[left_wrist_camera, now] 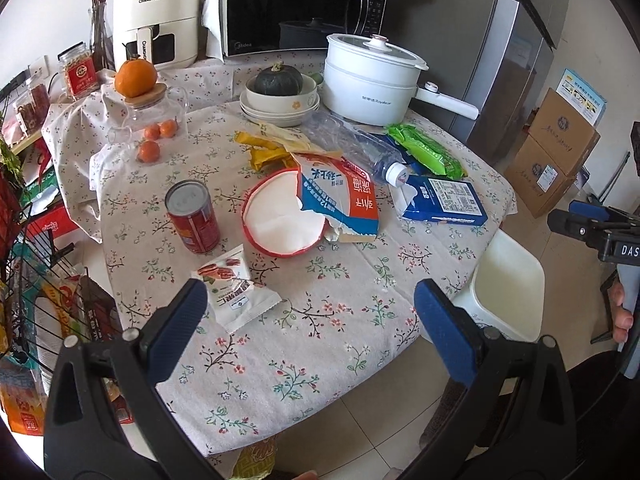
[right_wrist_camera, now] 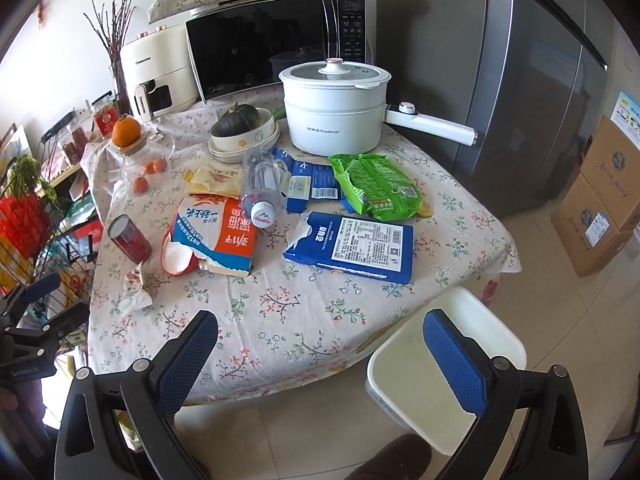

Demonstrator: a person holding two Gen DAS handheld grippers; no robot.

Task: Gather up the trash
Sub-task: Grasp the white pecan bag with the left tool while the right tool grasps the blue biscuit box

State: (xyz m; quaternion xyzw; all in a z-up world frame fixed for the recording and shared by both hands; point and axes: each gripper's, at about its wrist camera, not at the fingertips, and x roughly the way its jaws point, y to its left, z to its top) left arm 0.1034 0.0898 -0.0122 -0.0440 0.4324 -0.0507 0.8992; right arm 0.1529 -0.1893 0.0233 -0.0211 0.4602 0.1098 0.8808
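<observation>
Trash lies across the floral table (left_wrist_camera: 320, 320): a red can (left_wrist_camera: 194, 216), a nut snack packet (left_wrist_camera: 232, 292), a red-rimmed paper bowl (left_wrist_camera: 282, 218), a torn milk carton (left_wrist_camera: 340, 196), a crushed plastic bottle (left_wrist_camera: 352, 148), a blue box (right_wrist_camera: 352, 246) and a green wrapper (right_wrist_camera: 376, 188). A white bin (right_wrist_camera: 432, 368) stands on the floor at the table's near right corner. My left gripper (left_wrist_camera: 316, 316) hangs open above the table's front edge, with the packet by its left finger. My right gripper (right_wrist_camera: 322, 360) is open and empty, between the table edge and the bin.
A white electric pot (right_wrist_camera: 332, 116), stacked bowls with a squash (right_wrist_camera: 240, 128), a microwave (right_wrist_camera: 276, 44) and an air fryer (left_wrist_camera: 156, 16) fill the back. A glass jar with oranges (left_wrist_camera: 152, 120) sits at left. A wire rack (left_wrist_camera: 36, 280) stands left; cardboard boxes (right_wrist_camera: 600, 208) and a fridge (right_wrist_camera: 532, 100) stand right.
</observation>
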